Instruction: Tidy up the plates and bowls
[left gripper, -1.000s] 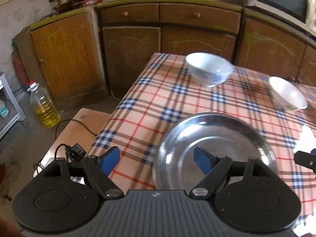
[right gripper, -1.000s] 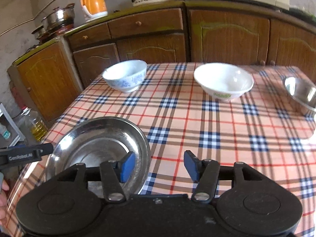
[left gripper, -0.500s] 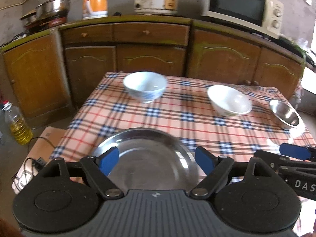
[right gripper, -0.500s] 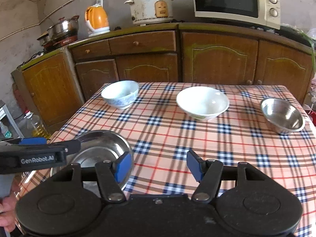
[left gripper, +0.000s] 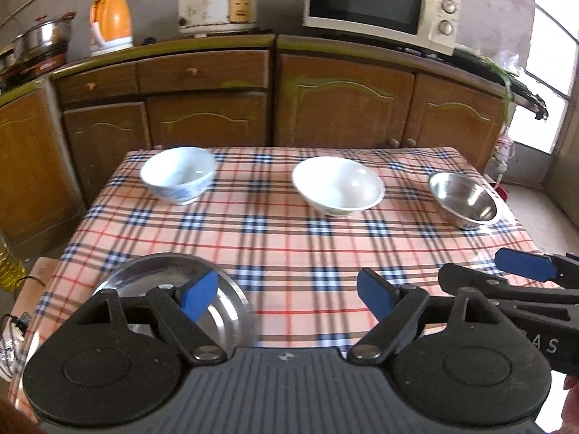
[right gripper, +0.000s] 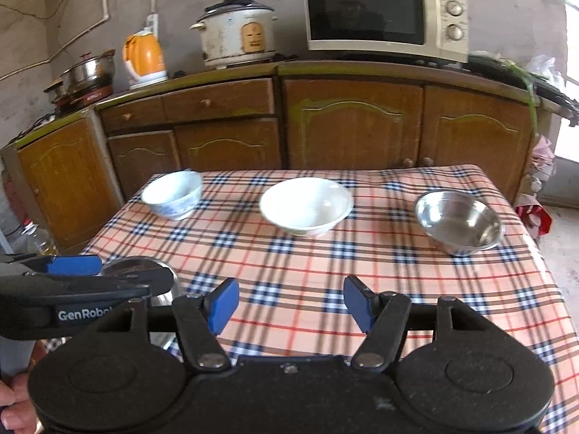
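Nothing is stacked yet. Nearest, the left gripper (left gripper: 287, 294) and right gripper (right gripper: 291, 303) hang spread wide, the right's jaws having just been widening, nothing between them. At seven o'clock lies a shallow steel plate (left gripper: 144, 275). Farther: a blue-patterned porcelain bowl (left gripper: 177, 174) at eleven, a white bowl (left gripper: 338, 185) at twelve, a polished steel bowl (left gripper: 465, 199) at two.

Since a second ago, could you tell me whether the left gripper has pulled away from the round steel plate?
Yes. The left gripper has backed off and swung right: the steel plate, earlier between its fingers, now lies under its left finger, and more of the checked tablecloth shows.
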`<move>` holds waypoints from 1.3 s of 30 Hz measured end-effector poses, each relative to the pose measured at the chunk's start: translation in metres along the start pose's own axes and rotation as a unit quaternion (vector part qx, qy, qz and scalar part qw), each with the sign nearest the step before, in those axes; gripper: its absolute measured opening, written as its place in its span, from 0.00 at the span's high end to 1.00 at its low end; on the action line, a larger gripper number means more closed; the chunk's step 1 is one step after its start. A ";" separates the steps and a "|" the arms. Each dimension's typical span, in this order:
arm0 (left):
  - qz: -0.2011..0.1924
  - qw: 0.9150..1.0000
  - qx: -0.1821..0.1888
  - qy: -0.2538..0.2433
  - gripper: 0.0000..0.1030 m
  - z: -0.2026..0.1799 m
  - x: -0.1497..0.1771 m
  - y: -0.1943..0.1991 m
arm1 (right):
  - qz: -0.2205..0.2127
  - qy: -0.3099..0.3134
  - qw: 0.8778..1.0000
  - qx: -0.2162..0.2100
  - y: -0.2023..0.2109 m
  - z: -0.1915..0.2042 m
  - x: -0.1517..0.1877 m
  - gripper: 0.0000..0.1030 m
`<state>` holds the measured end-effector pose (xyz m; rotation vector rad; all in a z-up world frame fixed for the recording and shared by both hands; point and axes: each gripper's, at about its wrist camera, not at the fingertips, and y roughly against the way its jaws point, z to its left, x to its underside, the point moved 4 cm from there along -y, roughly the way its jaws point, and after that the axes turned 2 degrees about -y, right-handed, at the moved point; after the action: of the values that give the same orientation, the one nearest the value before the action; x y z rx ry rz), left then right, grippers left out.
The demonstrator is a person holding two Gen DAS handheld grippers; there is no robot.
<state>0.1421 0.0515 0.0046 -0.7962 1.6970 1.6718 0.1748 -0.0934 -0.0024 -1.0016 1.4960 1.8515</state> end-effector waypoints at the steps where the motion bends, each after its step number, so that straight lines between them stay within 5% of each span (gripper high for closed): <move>1: 0.000 1.000 0.004 -0.002 0.16 -0.005 -0.001 -0.002 | -0.001 -0.002 1.000 0.003 0.001 -0.005 -0.001 0.26; 39: 0.011 0.997 0.066 -0.047 0.15 -0.127 -0.054 -0.099 | -0.013 -0.113 0.986 0.125 -0.057 -0.194 -0.036 0.20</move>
<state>0.2509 -0.0774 -0.0144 -0.6300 1.7358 1.5689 0.2810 -0.2684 -0.0246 -0.6662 1.5222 1.6465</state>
